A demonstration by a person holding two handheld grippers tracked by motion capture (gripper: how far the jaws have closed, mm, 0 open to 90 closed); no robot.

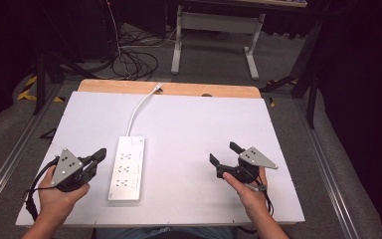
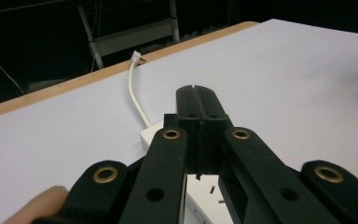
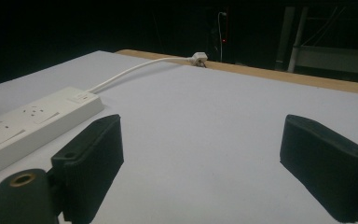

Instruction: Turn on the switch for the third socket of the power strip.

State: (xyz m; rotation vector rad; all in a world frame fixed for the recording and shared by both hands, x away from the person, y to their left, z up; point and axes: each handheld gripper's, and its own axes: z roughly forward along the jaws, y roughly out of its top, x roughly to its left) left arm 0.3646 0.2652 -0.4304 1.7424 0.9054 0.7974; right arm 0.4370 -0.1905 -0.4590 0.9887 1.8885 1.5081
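The counter [image 1: 189, 149] is the biggest thing before me, a white sheet over a wooden board whose bare edge shows along the far side. On it, left of the middle, lies the white power strip [image 1: 127, 169], lengthwise away from me, sockets facing up. Its white cord [image 1: 138, 112] leaves the far end and curves toward the wooden edge, where the plug [image 1: 158, 87] rests.

My left gripper [image 1: 101, 154] sits in my left hand [image 1: 54, 196] near the front left corner of the counter, just beside the strip and pointing at it. In the left gripper view its fingers [image 2: 208, 105] are pressed together with only a thin seam between them and nothing caught there; they hang over the strip's far end, and I cannot tell whether they touch it.

My right gripper [image 1: 224, 154] is in my right hand [image 1: 248, 191], well apart from the strip on the right side of the counter, aimed to the left and away from me. Its fingers [image 3: 95, 163] are spread wide, with bare white counter between them. In the right gripper view the strip lies off to the left of the near finger, and the cord runs on to the plug at the wooden edge.
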